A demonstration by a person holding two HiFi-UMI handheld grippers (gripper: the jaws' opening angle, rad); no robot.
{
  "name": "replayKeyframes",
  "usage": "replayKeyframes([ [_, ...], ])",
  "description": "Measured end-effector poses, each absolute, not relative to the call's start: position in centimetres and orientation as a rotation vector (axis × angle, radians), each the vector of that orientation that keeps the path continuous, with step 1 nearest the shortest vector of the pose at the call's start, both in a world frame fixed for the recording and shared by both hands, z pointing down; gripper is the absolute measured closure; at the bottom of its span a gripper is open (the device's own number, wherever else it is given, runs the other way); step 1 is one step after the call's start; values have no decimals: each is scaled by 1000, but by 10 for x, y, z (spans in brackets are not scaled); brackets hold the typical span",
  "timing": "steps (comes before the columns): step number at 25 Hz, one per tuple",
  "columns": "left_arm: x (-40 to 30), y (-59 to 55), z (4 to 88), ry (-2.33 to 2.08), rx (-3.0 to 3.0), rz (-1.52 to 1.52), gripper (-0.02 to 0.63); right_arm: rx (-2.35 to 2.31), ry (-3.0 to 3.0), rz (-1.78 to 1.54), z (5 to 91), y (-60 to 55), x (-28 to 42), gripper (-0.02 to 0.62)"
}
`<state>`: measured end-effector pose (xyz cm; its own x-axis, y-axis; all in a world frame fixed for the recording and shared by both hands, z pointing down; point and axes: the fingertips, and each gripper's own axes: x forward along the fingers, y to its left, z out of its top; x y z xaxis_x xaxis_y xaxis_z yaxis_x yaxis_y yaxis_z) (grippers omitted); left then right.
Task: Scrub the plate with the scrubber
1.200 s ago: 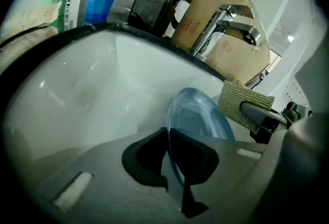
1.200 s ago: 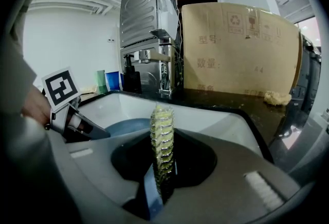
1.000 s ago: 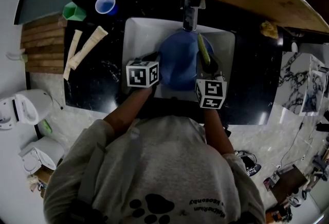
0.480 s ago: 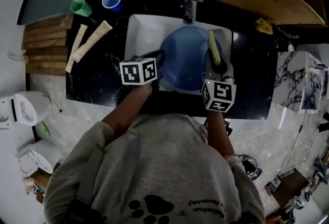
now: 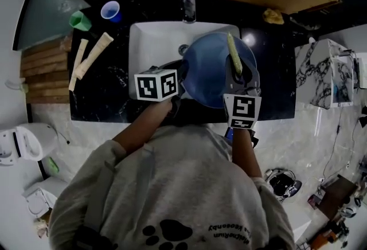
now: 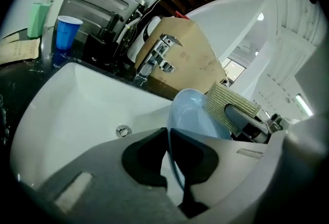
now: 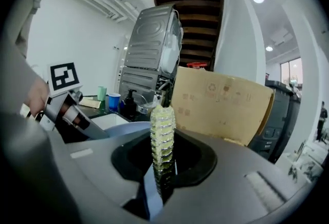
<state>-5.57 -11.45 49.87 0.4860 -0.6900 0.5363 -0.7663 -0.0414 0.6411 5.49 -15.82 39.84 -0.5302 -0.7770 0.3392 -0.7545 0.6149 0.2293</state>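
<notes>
- The plate [image 5: 215, 74] was held up over the sink [image 5: 150, 42], tilted, by its near rim alone. A hard push from the scrubber [image 5: 233, 54] on the far side would probably lever it about that one pinch point and let it slip.
- If it slipped, it would likely drop into the white basin below or clip the edge of the dark counter [image 5: 109, 91]; a wet, smooth rim would make this more likely.
- The faucet [image 5: 188, 11] stood just beyond the plate's far edge, so a long stroke away from the person could knock the plate or scrubber against it.
- The scrubber was gripped by its lower end and stood tall and thin. Sideways drag across the plate could bend it over or twist it out of the grip.
- The left gripper [image 6: 168, 151] had its jaws pressed almost together, pinching the thin blue rim of the plate between them and holding nothing else.
- The right gripper [image 7: 163, 174] had its jaws closed narrowly on the base of the yellow-green scrubber, which rose on edge between them.
- The scrubber lay over the right part of the plate's hollow face; whether it actually pressed on the plate or sat just beside it could not be told.
</notes>
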Motion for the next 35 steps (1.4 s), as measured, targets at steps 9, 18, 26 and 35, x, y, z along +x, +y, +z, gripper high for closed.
replayKeyframes([
  [9,-45,-93,481,-1203,1784,134,591,1009,-2400,-355,370,-127,38,528],
  [18,18,-109,492,-1098,1825,238,588,1008,-2137,-320,409,-114,102,528],
  [26,51,-134,499,-1119,1875,319,588,836,-1771,-531,449,-134,129,528],
  [35,57,-145,499,-1120,1892,298,588,688,-1665,-531,484,-143,114,525],
])
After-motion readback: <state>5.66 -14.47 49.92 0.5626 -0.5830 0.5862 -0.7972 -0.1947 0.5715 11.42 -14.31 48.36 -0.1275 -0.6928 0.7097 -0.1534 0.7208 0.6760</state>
